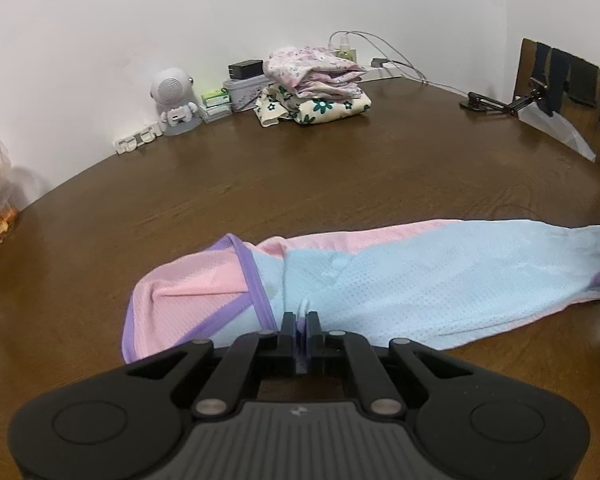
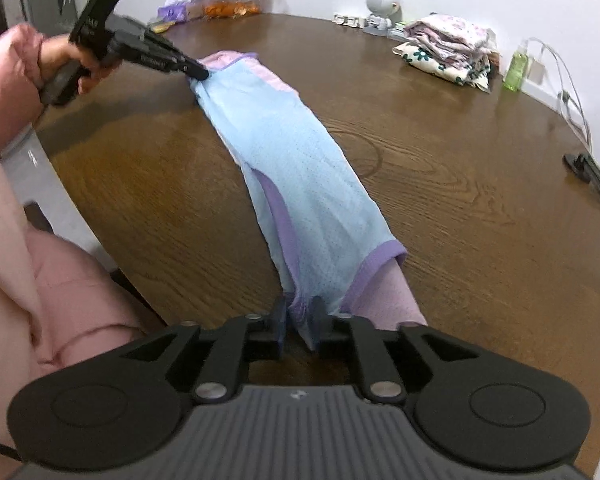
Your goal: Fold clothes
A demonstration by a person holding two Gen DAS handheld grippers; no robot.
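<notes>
Nearby, folded clothes point(image 1: 314, 84) — speaker point(image 1: 172, 94), cables point(image 1: 396, 60)

The mesh garment point(image 2: 300, 168) I hold, pale blue and pink with purple trim, lies stretched in a long narrow strip across the brown table, pinched at both ends.

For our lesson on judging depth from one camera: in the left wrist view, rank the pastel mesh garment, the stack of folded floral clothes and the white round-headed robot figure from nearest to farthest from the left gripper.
1. Pastel pink, blue and purple mesh garment: pinched in the left gripper.
2. White round-headed robot figure: far left, by the wall.
3. Stack of folded floral clothes: far centre; too close to call against the robot.
</notes>
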